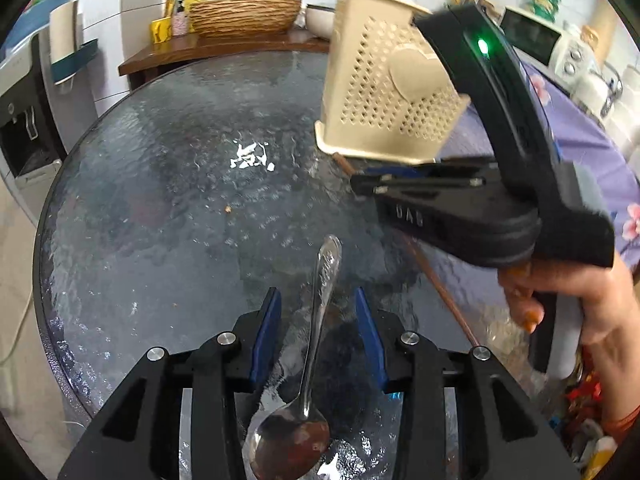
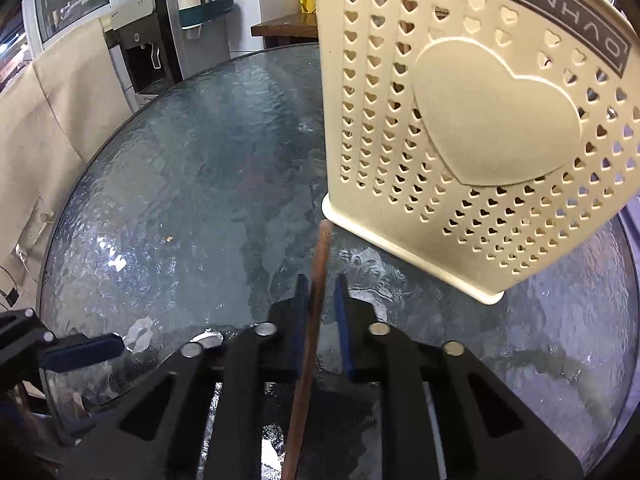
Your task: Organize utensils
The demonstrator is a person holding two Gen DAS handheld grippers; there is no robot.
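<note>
A metal spoon (image 1: 316, 344) lies on the round glass table (image 1: 168, 184), handle pointing away, between the blue pads of my open left gripper (image 1: 316, 300); the pads stand apart from it. A cream perforated utensil holder (image 1: 384, 92) stands at the table's right; it also fills the right wrist view (image 2: 480, 128). A brown chopstick (image 2: 316, 288) lies on the glass with its tip at the holder's base. My right gripper (image 2: 322, 292) straddles the chopstick, jaws narrowly apart with a gap on the right side. It also shows in the left wrist view (image 1: 368, 186).
A wooden counter (image 1: 224, 52) behind the table holds a wicker basket (image 1: 244, 16) and bottles. A water dispenser (image 2: 144, 44) stands left of the table. A purple floral cloth (image 1: 592, 148) lies at the right, with a microwave (image 1: 532, 36) behind it.
</note>
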